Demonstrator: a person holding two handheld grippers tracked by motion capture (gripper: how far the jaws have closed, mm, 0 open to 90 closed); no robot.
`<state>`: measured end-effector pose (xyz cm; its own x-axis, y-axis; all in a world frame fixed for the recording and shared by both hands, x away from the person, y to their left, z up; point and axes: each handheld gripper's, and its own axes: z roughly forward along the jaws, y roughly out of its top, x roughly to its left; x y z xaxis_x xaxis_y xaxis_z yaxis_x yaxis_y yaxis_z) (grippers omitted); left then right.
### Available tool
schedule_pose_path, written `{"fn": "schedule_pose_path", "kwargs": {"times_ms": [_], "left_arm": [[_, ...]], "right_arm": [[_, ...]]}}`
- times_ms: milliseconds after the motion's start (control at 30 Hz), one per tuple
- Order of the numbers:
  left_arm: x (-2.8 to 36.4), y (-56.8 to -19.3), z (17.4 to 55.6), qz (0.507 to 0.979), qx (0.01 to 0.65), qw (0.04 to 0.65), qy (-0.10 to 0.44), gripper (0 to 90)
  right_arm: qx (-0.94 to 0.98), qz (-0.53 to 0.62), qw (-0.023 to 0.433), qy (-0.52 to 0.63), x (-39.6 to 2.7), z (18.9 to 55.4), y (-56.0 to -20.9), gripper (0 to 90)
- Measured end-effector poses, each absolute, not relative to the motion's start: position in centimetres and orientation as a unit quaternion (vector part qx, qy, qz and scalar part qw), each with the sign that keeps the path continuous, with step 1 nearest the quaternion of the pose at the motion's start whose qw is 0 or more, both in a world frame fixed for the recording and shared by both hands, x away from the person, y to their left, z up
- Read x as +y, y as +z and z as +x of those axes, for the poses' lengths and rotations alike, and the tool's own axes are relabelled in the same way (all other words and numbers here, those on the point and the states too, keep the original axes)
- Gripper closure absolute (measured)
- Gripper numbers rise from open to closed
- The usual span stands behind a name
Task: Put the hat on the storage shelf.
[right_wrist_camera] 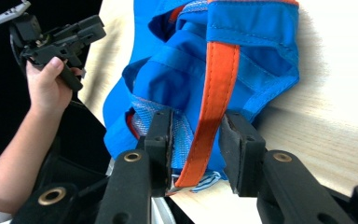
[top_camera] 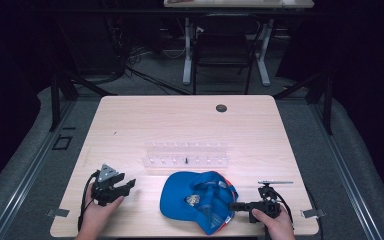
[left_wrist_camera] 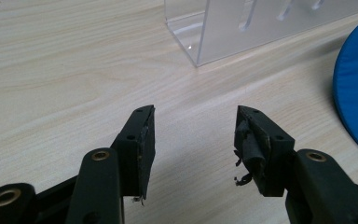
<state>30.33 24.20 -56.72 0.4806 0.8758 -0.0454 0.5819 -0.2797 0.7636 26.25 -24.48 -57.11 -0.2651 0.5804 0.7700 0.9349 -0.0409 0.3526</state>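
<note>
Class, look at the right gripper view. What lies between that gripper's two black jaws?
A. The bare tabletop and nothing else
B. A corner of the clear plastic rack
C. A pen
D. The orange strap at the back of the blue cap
D: the orange strap of the blue cap runs down between the right gripper's open jaws.

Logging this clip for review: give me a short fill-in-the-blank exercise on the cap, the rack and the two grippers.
1. The blue fabric cap lies on the pale ____ table.
2. The clear acrylic rack stands ____ the cap, farther from the person.
3. The right gripper has its jaws around the cap's ____ strap.
4. The left gripper is ____.

Missing: wooden; behind; orange; open
</note>
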Motion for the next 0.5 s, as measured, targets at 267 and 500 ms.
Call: {"fn": "schedule_pose_path", "kwargs": {"times_ms": [267, 500], "left_arm": [[24.17, -56.75, 30.33, 0.776, 0.470, 0.372, 0.198, 48.2], [24.13, -56.80, 30.34, 0.775, 0.471, 0.371, 0.200, 48.2]], "right_arm": [[-0.653, -0.565, 0.213, -0.457, -24.61, 26.20, -56.89, 66.9], [-0.653, -0.561, 0.218, -0.459, -24.80, 26.19, -56.84, 70.9]]}}
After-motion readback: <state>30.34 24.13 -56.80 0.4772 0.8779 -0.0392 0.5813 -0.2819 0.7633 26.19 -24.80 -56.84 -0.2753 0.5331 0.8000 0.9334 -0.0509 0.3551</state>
